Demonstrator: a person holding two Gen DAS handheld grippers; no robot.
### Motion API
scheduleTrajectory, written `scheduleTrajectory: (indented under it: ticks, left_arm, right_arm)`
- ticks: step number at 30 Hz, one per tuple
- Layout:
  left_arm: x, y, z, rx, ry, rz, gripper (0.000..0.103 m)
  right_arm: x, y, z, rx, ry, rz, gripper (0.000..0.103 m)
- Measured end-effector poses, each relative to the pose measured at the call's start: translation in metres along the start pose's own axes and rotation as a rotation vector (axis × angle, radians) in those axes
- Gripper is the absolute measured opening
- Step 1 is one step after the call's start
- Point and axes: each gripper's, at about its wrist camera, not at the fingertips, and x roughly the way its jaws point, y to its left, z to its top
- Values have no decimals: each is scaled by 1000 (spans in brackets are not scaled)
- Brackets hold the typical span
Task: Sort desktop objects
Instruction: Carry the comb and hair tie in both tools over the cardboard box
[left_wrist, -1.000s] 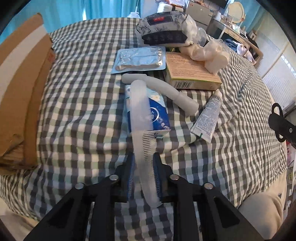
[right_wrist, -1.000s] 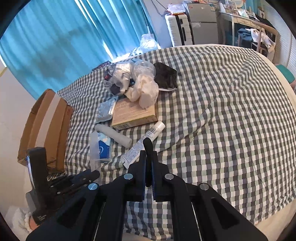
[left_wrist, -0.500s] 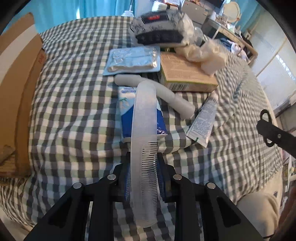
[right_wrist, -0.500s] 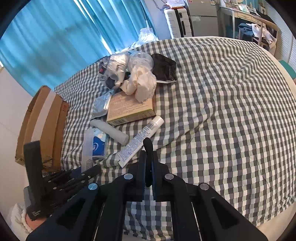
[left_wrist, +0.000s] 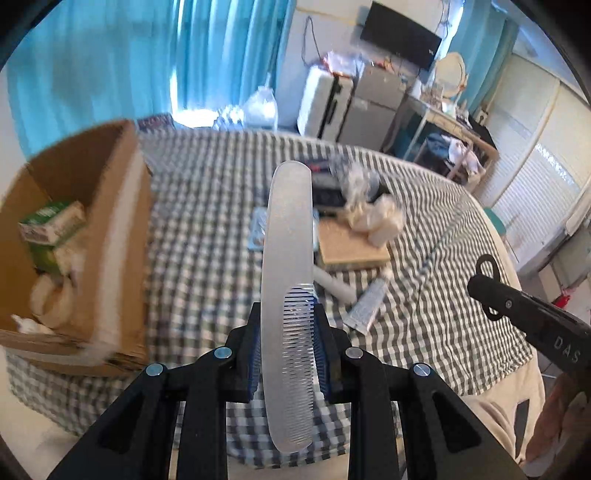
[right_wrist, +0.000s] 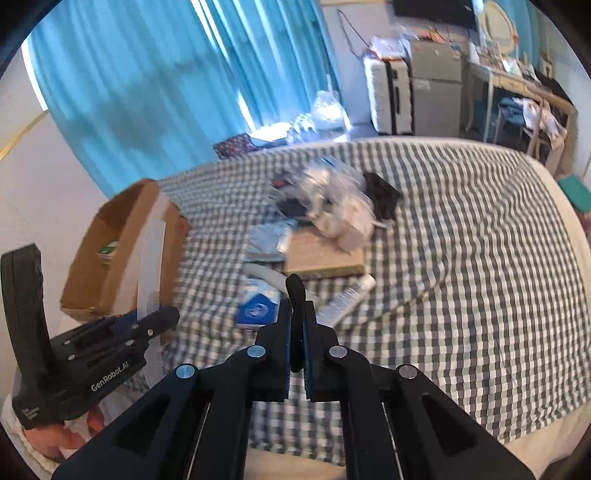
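Observation:
My left gripper (left_wrist: 286, 354) is shut on a translucent white comb (left_wrist: 288, 258) and holds it upright in the air, above the checked cloth. The comb also shows in the right wrist view (right_wrist: 149, 269), in front of the open cardboard box (right_wrist: 122, 251). The box (left_wrist: 74, 236) lies left of the comb and holds a green carton (left_wrist: 48, 225) and white items. My right gripper (right_wrist: 295, 325) is shut on a small black ring-ended object (right_wrist: 295, 291), also seen at the right of the left wrist view (left_wrist: 487, 273). It hovers over the near edge of the table.
On the checked cloth (right_wrist: 461, 277) lie a blue tissue pack (right_wrist: 258, 306), a white tube (right_wrist: 347, 299), a white cylinder (left_wrist: 334, 284), a flat brown box (right_wrist: 321, 254), a blister pack (right_wrist: 266, 240) and a heap of bags (right_wrist: 340, 206). Furniture stands behind.
My left gripper has lifted the comb off the tissue pack and swung up and left toward the cardboard box. The right gripper has risen and pulled back a little, still shut.

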Motion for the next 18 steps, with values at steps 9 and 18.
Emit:
scheduleTrajectory:
  ticks: [9, 18]
  left_arm:
    - [-75, 38, 24, -15, -138, 13, 24]
    - [-110, 108, 42, -94, -211, 75, 24]
  right_arm:
    - [-43, 82, 18, -146, -97, 73, 5]
    - [-38, 174, 31, -271, -89, 235, 5]
